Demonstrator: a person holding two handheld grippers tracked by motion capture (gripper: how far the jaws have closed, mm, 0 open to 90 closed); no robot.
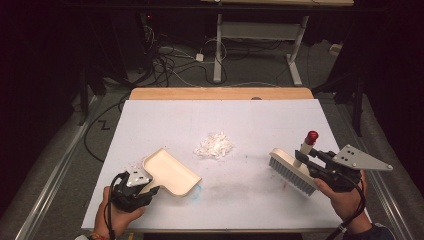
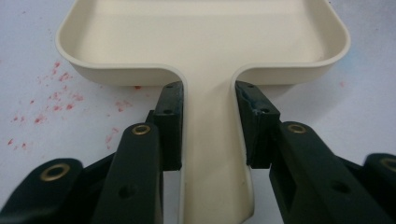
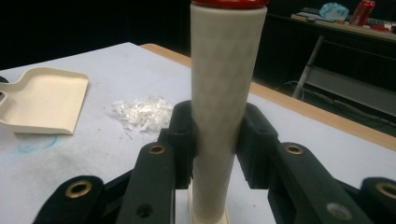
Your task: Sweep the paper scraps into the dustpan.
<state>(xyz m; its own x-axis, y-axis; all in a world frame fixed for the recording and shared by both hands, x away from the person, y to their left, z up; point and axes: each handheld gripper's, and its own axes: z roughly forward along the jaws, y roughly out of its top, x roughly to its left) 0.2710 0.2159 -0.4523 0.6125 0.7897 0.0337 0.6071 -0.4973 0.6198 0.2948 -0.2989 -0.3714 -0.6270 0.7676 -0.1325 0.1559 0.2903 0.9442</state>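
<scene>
Presently, the left gripper (image 1: 145, 189) sits at the near left of the white table (image 1: 260, 120) and grips the cream dustpan (image 1: 172, 171) by its flat handle. In the left gripper view the handle (image 2: 208, 154) runs straight down between the two black jaws, whose pads (image 2: 170, 126) press against its left and right edges just below the point where the handle widens into the tray; the jaws are closed on it with no gap visible on either side. The tray itself lies flat on the table ahead of the jaws, open mouth pointing away toward the table's middle, and faint red specks (image 2: 56, 100) mark the surface beside it. The right gripper (image 1: 309, 161) is at the near right, held in the person's right hand (image 1: 345, 197), and clamps the hand brush (image 1: 292, 172) by its pale cylindrical handle. In the right gripper view that handle (image 3: 224, 107) stands upright between the jaws, pinched at about mid-height by the pads (image 3: 183, 140) on both sides, its red cap (image 1: 312, 135) above them. From the high view the brush head lies to the left of the gripper, bristles angled down at the table; whether the bristles touch the surface cannot be told. A small pile of white shreds (image 1: 215, 145) lies mid-table, between dustpan and brush, apart from both.
</scene>
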